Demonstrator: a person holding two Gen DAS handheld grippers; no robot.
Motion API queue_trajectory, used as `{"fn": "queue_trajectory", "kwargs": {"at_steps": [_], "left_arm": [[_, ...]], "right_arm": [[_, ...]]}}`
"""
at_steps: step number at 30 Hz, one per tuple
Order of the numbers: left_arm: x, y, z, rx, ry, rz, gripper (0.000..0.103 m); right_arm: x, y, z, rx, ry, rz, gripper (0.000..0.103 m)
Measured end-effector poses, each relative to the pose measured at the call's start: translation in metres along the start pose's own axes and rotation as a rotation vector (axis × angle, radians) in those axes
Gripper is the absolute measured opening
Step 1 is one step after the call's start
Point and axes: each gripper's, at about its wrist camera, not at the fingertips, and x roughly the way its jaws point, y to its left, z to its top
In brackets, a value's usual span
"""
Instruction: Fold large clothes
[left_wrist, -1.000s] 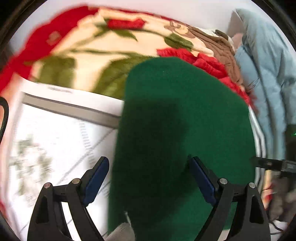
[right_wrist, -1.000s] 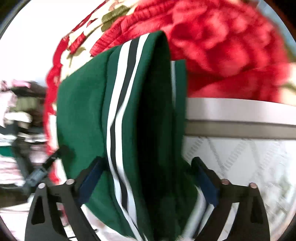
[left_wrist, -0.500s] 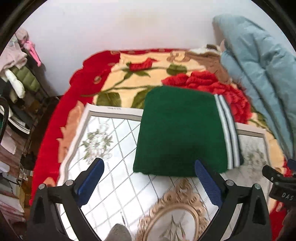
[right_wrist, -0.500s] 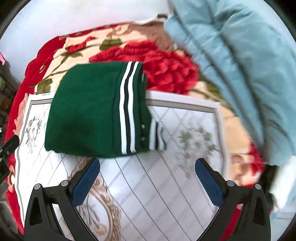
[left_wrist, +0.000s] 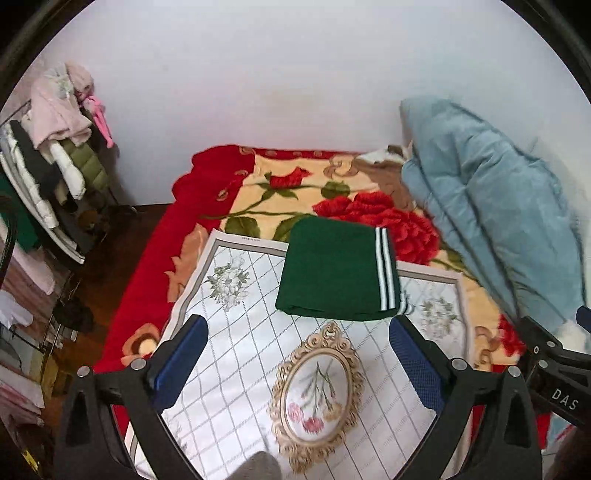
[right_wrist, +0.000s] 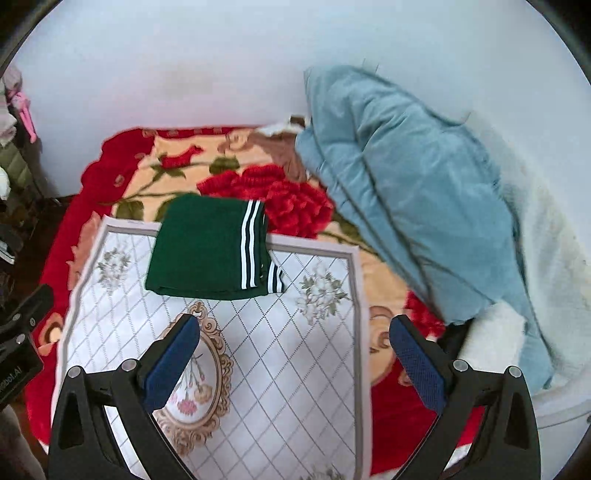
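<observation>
The left gripper (left_wrist: 297, 363) hangs above the near half of the white floral mat (left_wrist: 236, 369) with its two blue-padded fingers (left_wrist: 181, 363) spread wide and nothing between them; the right gripper (right_wrist: 295, 360) is likewise held wide apart and empty over the mat's near right part, one finger over the mat and the other out past its right edge. One mat (right_wrist: 295, 350) lies on one red rose-patterned blanket (right_wrist: 295, 203) that covers the bed, and the mat carries one gold oval frame motif (left_wrist: 317, 398) near its front and two grey flower sprays toward its far corners. One green garment (left_wrist: 332, 273) lies folded into a neat rectangle at the mat's far edge, its far part reaching over onto the blanket; the same green garment (right_wrist: 199, 247) shows two white stripes along its right end, with a second striped band peeking out at its near right corner. Neither gripper touches it. One pale blue quilted cover (right_wrist: 406, 206) is heaped along the bed's right side against the wall, well apart from the garment, with white fleecy fabric (right_wrist: 546, 258) beyond it. At the far left, off the bed, one rack of clothes (left_wrist: 62, 155) holds pink, white and olive pieces
</observation>
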Motion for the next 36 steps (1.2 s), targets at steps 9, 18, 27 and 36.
{"fn": "queue_trajectory", "kwargs": {"at_steps": [9, 18, 27, 36], "left_arm": [[-0.119, -0.008, -0.013, -0.007, -0.064, 0.006, 0.100], [-0.183, -0.016, -0.019, -0.008, -0.089, 0.000, 0.100], [-0.218, -0.021, -0.027, -0.005, -0.090, -0.006, 0.100], [-0.234, -0.020, -0.034, -0.015, -0.116, -0.001, 0.100]], "right_arm": [[-0.155, -0.046, -0.025, -0.013, -0.122, 0.006, 0.103], [-0.239, -0.077, -0.042, 0.000, -0.152, 0.047, 0.103], [-0.283, -0.094, -0.045, -0.018, -0.175, 0.082, 0.103], [-0.297, -0.100, -0.042, -0.039, -0.191, 0.092, 0.103]]}}
